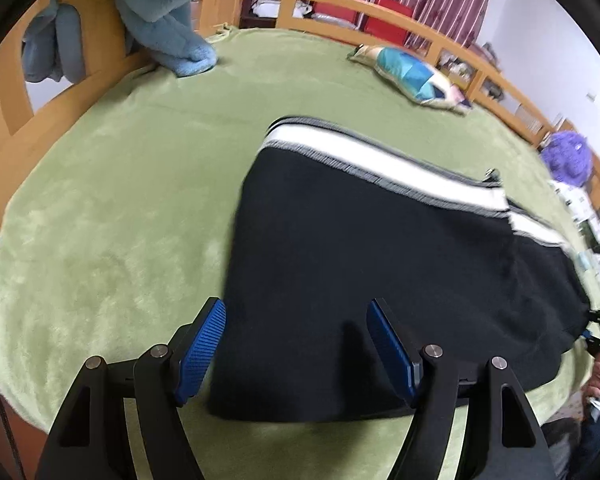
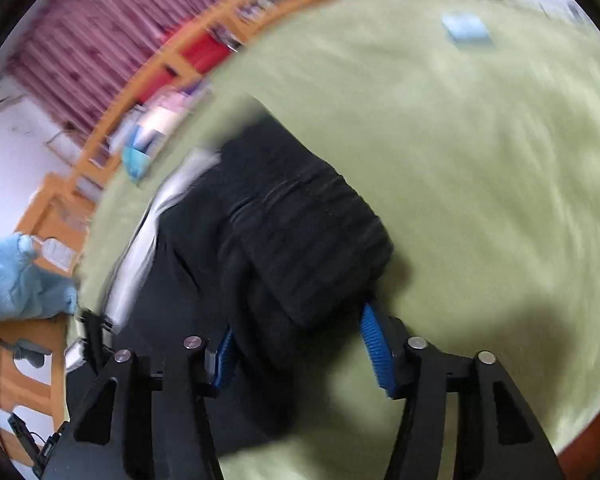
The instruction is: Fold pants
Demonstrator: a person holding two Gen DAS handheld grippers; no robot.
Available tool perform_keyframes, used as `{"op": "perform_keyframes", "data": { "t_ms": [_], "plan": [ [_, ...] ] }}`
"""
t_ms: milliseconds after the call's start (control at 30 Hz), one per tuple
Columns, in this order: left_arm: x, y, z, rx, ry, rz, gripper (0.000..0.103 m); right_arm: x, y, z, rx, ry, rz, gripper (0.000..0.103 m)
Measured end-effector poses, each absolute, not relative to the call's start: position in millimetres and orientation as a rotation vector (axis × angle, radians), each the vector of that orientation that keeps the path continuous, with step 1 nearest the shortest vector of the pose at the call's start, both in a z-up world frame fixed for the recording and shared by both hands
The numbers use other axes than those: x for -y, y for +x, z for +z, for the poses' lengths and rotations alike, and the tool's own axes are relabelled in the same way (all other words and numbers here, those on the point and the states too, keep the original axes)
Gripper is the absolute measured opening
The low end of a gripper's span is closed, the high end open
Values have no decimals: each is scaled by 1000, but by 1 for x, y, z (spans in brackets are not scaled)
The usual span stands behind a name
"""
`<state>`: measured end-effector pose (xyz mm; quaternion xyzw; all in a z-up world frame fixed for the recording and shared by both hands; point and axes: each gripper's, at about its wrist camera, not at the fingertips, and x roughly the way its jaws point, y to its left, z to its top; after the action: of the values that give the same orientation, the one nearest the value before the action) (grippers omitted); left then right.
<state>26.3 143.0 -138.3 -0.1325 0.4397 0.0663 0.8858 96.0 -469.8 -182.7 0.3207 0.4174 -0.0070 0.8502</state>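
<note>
- Black pants (image 1: 380, 264) with a white side stripe (image 1: 384, 164) lie on the bed's green blanket (image 1: 120, 200), already doubled lengthwise by the look of it.
- My left gripper (image 1: 296, 344) hangs over the near corner of the pants, jaws wide apart, gripping nothing; I judge it is lined up to take that edge.
- My right gripper (image 2: 296, 344) has its jaws spread around a bunched black end of the pants (image 2: 312, 256). The cloth sits between the pads (image 2: 374, 344), not pinched; the view is blurred.
- Likely reason: lift the end over for the next fold.
- Blue plush toy (image 1: 172, 12) and a small cushion (image 1: 412, 76) are well apart from the pants.
</note>
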Motion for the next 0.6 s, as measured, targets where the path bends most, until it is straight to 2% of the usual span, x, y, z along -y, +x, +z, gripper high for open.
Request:
{"op": "perform_keyframes", "data": {
  "t_ms": [267,433,500,567,600],
  "plan": [
    [-167,6,-171,-932,-476,60,73,418,67,-142,-829,458,-40,58],
    [-160,6,-177,-864,-469,74,73,378,53,-132,-830,364,-1,58],
    [-159,7,-176,-847,-461,85,65,362,51,-129,-831,353,27,57],
    [-157,9,-172,-843,-432,96,48,357,46,-125,-827,342,43,55],
    [-157,9,-169,-842,-417,101,45,349,46,-122,-821,332,56,54]
  ]
}}
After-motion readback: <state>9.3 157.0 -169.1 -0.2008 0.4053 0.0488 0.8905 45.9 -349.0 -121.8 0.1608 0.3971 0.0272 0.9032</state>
